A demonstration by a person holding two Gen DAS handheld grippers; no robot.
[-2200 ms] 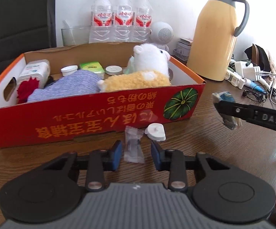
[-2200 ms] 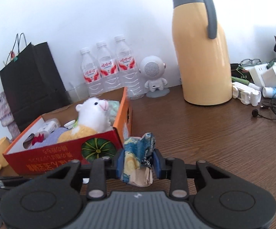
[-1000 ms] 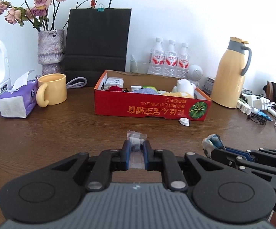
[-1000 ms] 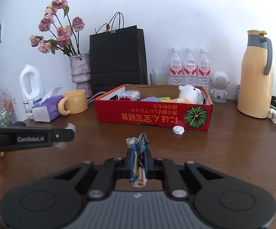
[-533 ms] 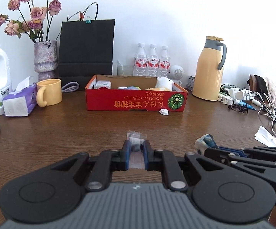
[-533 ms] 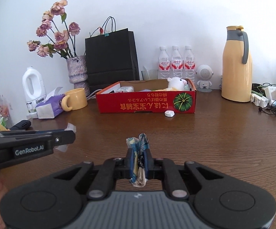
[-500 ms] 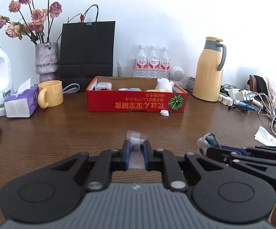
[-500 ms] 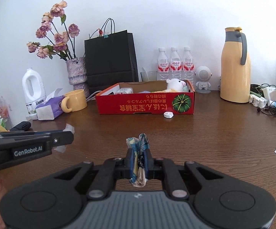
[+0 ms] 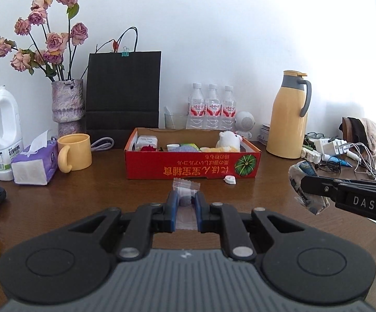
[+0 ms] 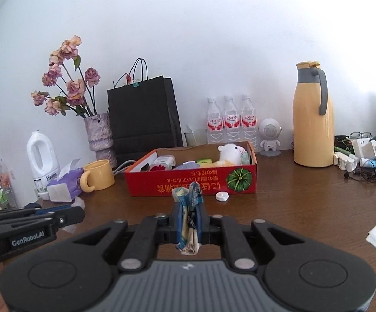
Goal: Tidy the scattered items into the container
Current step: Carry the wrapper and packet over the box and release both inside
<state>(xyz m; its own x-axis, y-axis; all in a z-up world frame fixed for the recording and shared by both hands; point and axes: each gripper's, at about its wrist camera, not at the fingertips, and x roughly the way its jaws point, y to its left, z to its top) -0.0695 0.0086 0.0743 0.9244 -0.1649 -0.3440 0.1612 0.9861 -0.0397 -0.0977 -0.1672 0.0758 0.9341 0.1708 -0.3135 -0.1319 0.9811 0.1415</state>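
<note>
Carrying: left gripper (image 9: 185, 202) clamped on clear plastic sachet (image 9: 186, 185), right gripper (image 10: 189, 217) pinching crumpled blue wrapper (image 10: 188, 202). Next: over red cardboard box (image 9: 188, 170) at frame centre, then release.

Three water bottles (image 9: 211, 109); one flask (image 9: 289, 115); one mug (image 9: 74, 152); one paper bag (image 9: 123, 93); one vase (image 9: 67, 106); one red box (image 9: 188, 169).

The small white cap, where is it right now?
The small white cap lies on the table before the red box's right front corner, below the pumpkin picture.

Wooden table (image 9: 84, 197): red box (image 9: 188, 167), mug (image 9: 74, 152), thermos (image 9: 288, 119).
</note>
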